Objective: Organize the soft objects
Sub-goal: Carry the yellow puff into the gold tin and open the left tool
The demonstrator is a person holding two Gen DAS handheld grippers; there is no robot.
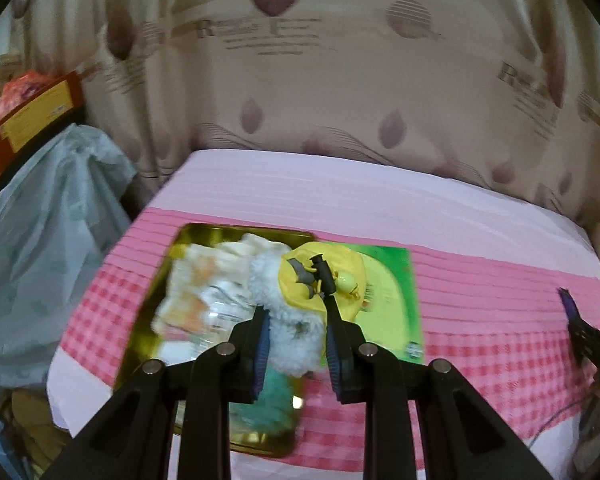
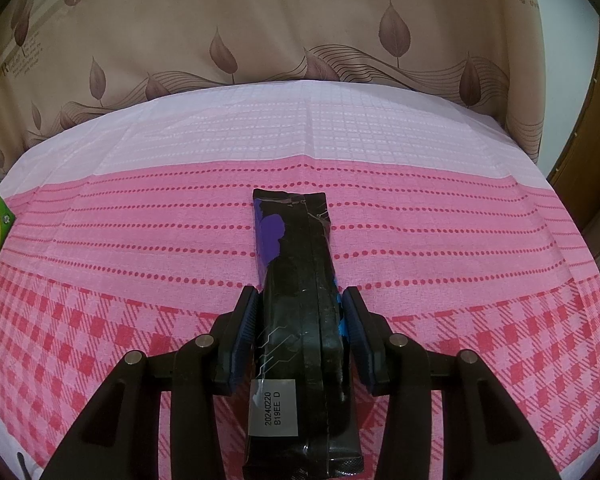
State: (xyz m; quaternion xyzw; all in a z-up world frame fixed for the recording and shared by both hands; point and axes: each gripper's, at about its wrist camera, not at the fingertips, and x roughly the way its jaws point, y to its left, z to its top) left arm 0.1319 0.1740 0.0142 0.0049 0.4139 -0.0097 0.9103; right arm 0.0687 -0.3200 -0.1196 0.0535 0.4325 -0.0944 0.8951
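— What's nearest on the left side?

— The left gripper (image 1: 296,344), its two fingers pressed against a white fluffy toy (image 1: 288,320) with a yellow hat (image 1: 320,276). The toy sits between the blue pads and they are clamped on it. It hangs over the right edge of a gold tin (image 1: 148,308), which rests on the pink checked tablecloth (image 1: 480,340).

— Anything in the tin?

— Pale cream and orange cloth things (image 1: 204,280), blurred, and something teal and fuzzy (image 1: 272,404) under the gripper. I can't tell what they are.

— And beyond the toy?

— A green lid (image 1: 396,292) lying flat on the cloth just right of the tin, partly behind the hat.

— The other hand?

— The right gripper (image 2: 300,332) has its fingers closed on a black packet (image 2: 296,280) with a purple patch and a white printed label. The packet runs lengthwise between the pads, its far end over the cloth; whether it touches the cloth I can't tell.

— Further back?

— The table's pale pink far edge, then a beige curtain (image 2: 260,20) with brown leaves. On the left, a grey plastic bag (image 1: 40,240) and, above it, a red and yellow box (image 1: 36,116).
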